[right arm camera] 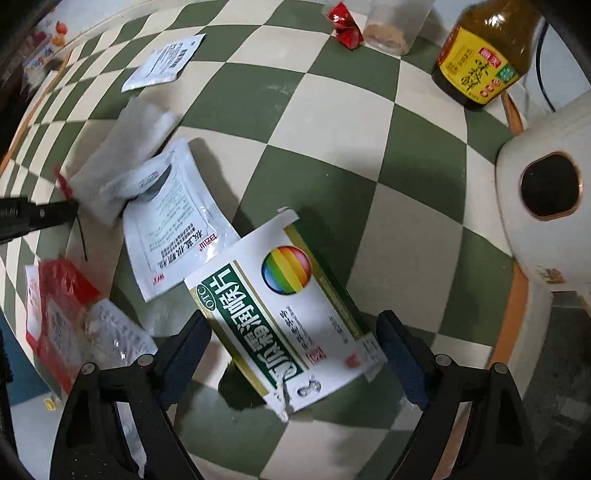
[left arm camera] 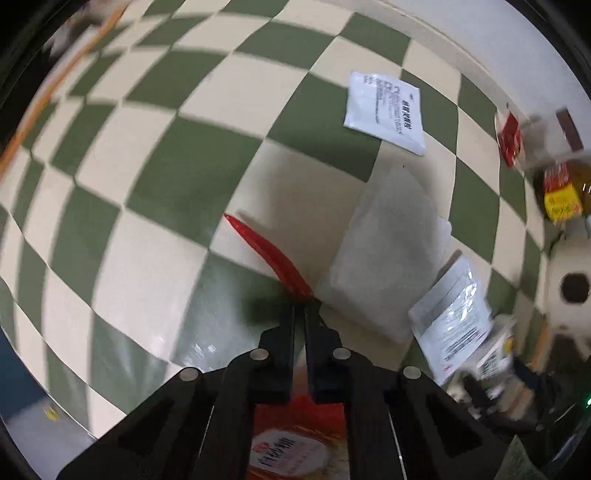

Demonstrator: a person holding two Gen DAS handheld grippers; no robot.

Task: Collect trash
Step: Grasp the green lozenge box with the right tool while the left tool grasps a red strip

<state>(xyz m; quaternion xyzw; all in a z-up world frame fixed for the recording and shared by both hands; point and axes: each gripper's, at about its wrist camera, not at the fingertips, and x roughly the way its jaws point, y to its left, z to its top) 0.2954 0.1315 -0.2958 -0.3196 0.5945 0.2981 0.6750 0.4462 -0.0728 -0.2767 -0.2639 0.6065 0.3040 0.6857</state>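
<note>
I am reading both wrist views, each looking straight down on a green-and-cream checked tabletop (right arm camera: 332, 155).

Left gripper (left arm camera: 300, 306): jaws closed, tips together on the near end of a red strip (left arm camera: 266, 254) that runs away to the far left. The strip appears pinched at the tips; blur keeps me from confirming the contact. A red packet (left arm camera: 291, 443) lies under the gripper body.

Right gripper (right arm camera: 291, 354): jaws wide open, one on each side of a white-and-green box (right arm camera: 280, 314) with a rainbow disc. The box lies flat between the jaws and touches neither pad.

Other trash, right wrist view:
- A white sachet (right arm camera: 173, 232) lies just left of the box, its corner overlapped by the box.
- A folded tissue (right arm camera: 125, 155) rests on the sachet's far-left edge.
- A second sachet (right arm camera: 162, 62) lies apart, far left.
- A crumpled red wrapper (right arm camera: 345, 26) sits at the far edge.
- A red-and-clear bag (right arm camera: 62, 314) lies near left.

Non-trash items: a sauce bottle (right arm camera: 484, 55) stands far right, a clear cup (right arm camera: 391, 26) beside the wrapper, and a white appliance (right arm camera: 543, 206) with a dark opening at right.
</note>
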